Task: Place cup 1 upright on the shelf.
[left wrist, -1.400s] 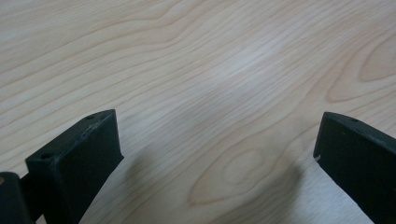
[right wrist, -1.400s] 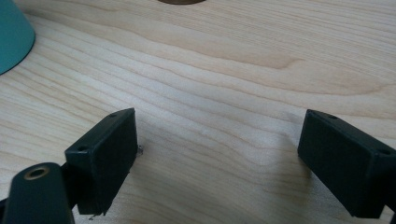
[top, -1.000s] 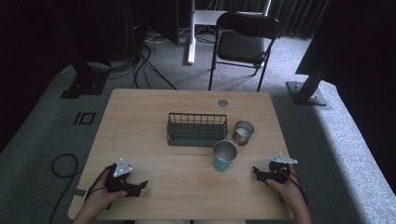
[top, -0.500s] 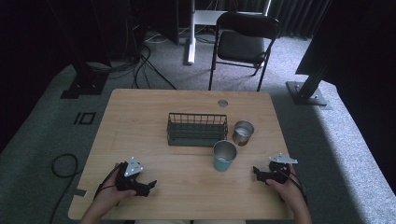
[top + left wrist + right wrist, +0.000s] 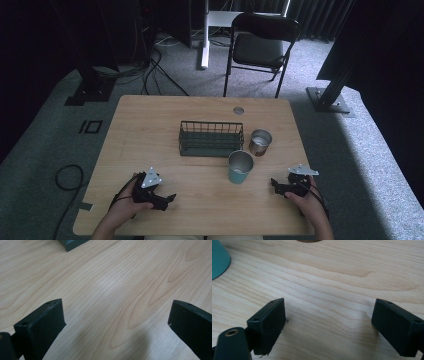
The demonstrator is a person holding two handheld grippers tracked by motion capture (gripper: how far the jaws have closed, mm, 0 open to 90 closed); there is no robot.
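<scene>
My left gripper's (image 5: 167, 199) fingers (image 5: 42, 325) stand wide apart with only bare wood between them, low over the near left part of the desk (image 5: 150, 130). The right gripper's (image 5: 275, 184) fingers (image 5: 268, 322) are wide too and hold nothing, low over the near right of the desk. From the right gripper view I see the teal cup's (image 5: 218, 260) base at the upper left, near but not touching. In the high view the teal cup (image 5: 240, 167) stands upright between my two grippers, closer to the right one. Just behind it sits the wire basket (image 5: 211, 138), and the steel cup (image 5: 260, 142) stands beside the basket's right end
</scene>
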